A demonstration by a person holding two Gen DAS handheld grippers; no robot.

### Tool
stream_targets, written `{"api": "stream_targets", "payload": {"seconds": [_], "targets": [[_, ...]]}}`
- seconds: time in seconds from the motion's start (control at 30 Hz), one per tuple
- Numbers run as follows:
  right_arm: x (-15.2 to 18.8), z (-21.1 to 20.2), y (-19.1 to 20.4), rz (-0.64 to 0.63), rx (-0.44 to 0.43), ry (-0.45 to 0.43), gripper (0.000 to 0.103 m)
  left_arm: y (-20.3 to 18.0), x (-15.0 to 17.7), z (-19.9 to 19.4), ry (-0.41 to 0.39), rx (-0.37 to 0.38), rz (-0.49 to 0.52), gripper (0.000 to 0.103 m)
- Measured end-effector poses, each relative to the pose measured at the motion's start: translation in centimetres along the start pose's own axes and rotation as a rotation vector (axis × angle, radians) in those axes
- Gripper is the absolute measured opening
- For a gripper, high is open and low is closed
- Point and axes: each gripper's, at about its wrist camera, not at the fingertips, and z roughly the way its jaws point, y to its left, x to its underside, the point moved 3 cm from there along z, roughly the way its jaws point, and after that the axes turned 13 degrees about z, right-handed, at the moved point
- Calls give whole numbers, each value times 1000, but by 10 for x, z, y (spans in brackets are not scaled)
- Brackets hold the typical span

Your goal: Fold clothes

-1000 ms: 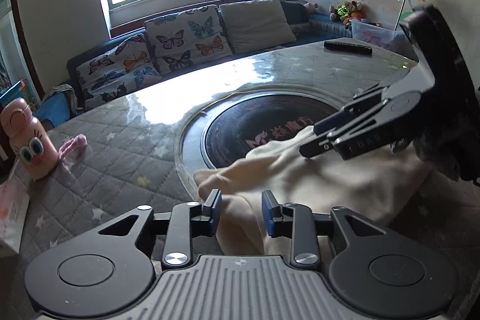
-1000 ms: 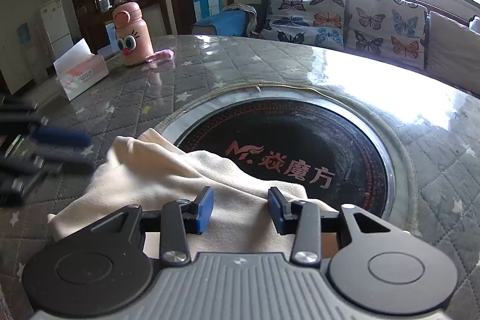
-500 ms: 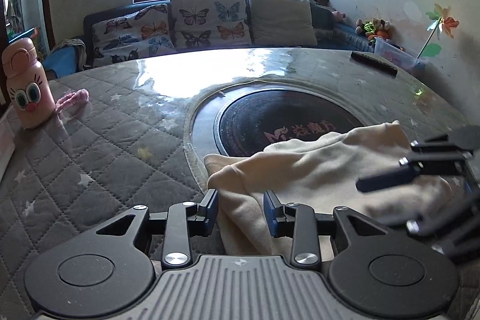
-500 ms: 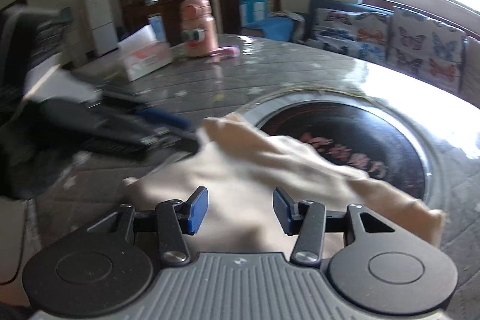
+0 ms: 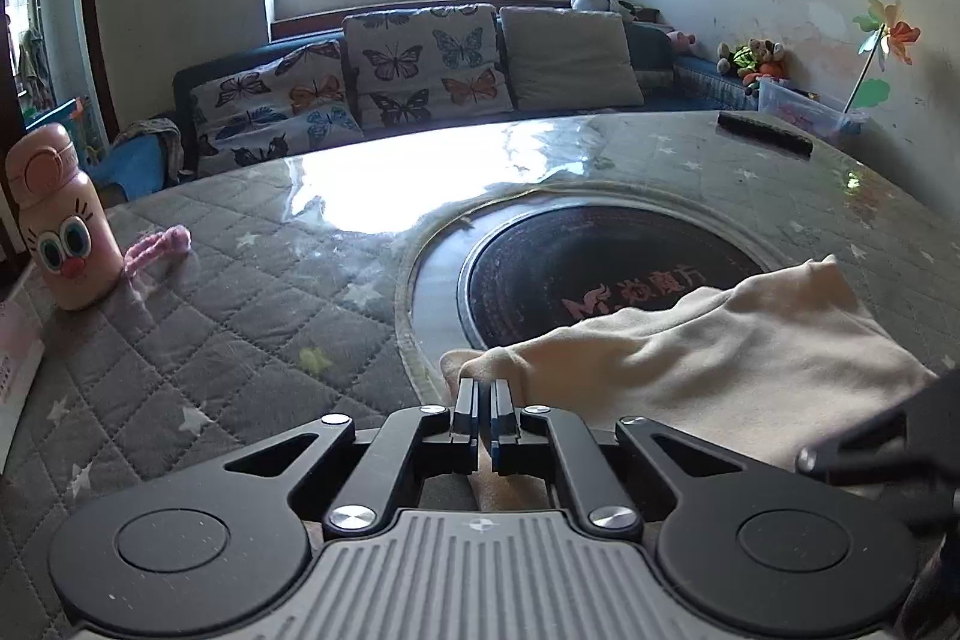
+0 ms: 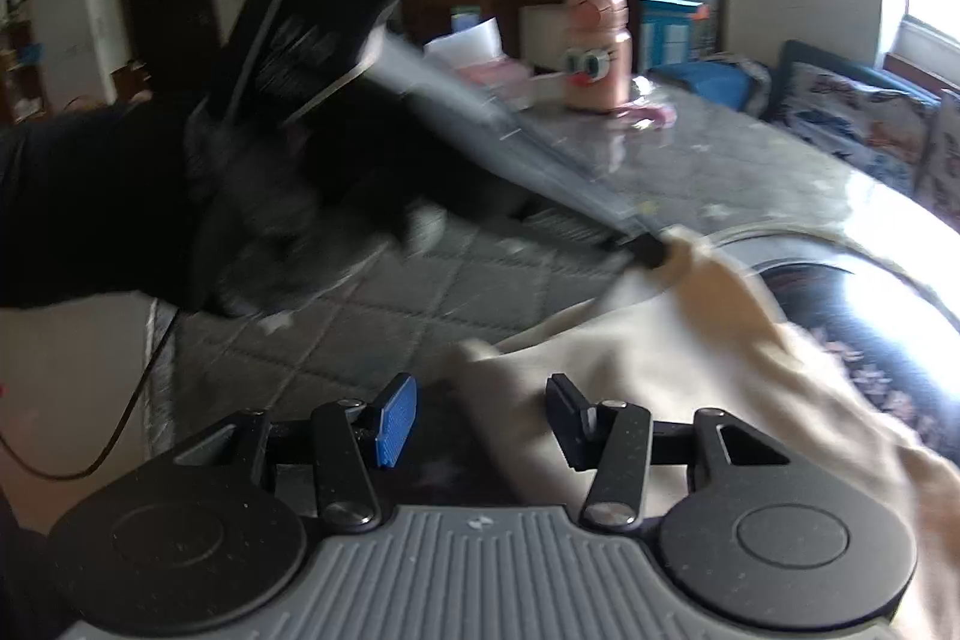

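- Cream garment (image 5: pixel 708 358) lying on the desk (image 5: pixel 252 316), spread partly over the dark round inset (image 5: pixel 600 256) at the desk's centre and partly over the grey quilted cover; surface rumpled, one corner raised toward the far right.
- Left gripper (image 5: pixel 485 400): fingers (image 5: pixel 465 409) drawn together to a narrow slit, pinched on the near-left corner of the cream garment; cloth visible bunched just past the tips and below them.
- Same grip confirmed from the right wrist view: left gripper (image 6: pixel 651 250) clamped on a peak of the cream garment (image 6: pixel 690 358), cloth lifted slightly at that point; view blurred.
- Right gripper (image 6: pixel 480 409): fingers (image 6: pixel 396 418) spread wide, holding nothing; near edge of the garment lying between and beneath them, right finger over cloth, left finger over the quilted cover.
- Dark sleeve (image 6: pixel 90 208) and gloved hand behind the left gripper, at left of the right wrist view.
- Pink bottle with cartoon face (image 5: pixel 57 226) standing upright at the desk's far left, pink fuzzy item (image 5: pixel 159 244) just beside it.
- Dark flat bar (image 5: pixel 765 133) near the far right desk edge, well apart from the garment.
- Sofa with butterfly cushions (image 5: pixel 420 70) beyond the desk, under the window.
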Motion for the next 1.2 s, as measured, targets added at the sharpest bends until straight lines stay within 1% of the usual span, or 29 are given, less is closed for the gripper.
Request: {"api": "stream_targets", "payload": {"seconds": [0.03, 0.13, 0.2, 0.27, 0.37, 0.4, 0.47, 0.5, 0.53, 0.6, 0.67, 0.7, 0.73, 0.87, 0.93, 1.0, 1.13, 1.2], "targets": [[3, 4, 3, -9, -4, 12, 50, 0, 1, 2, 5, -4, 0, 4], [7, 4, 8, -35, -7, 9, 51, 0, 5, 7, 20, -12, 2, 4], [7, -4, 7, -14, -19, 7, 49, 0, 5, 6, 21, -16, -3, 5], [7, -13, 5, 10, -18, -1, 49, 0, 3, 2, 16, -20, -11, 8], [10, -28, -2, 60, 8, -19, 50, -3, -2, -11, -9, -59, 2, 8], [12, -34, -6, 77, 19, -26, 50, -6, -4, -17, -21, -73, 12, 10], [16, -47, -17, 117, 53, -40, 51, -14, -8, -29, -45, -87, 38, 29], [19, -51, -24, 140, 66, -43, 51, -20, -9, -34, -60, -79, 45, 49], [23, -56, -30, 163, 80, -46, 51, -25, -10, -39, -74, -71, 51, 54], [30, -66, -44, 208, 108, -52, 51, -37, -9, -41, -81, -38, 66, 55], [37, -75, -57, 254, 135, -57, 51, -49, -8, -39, -75, 0, 70, 58], [40, -80, -64, 277, 149, -60, 52, -53, -7, -36, -71, 13, 69, 61], [44, -85, -71, 300, 163, -63, 52, -57, -5, -33, -63, 20, 70, 61], [59, -104, -97, 391, 218, -75, 50, -58, 9, -13, 3, 13, 43, 61], [58, -110, -104, 407, 233, -86, 50, -52, 15, -11, 7, 13, 16, 65], [53, -113, -107, 407, 241, -99, 50, -48, 15, -12, 8, 8, 3, 67], [43, -119, -113, 409, 258, -126, 51, -44, 12, -15, 6, -4, -3, 68], [37, -115, -121, 431, 262, -146, 51, -43, 9, -13, 9, -18, 0, 68]]}}
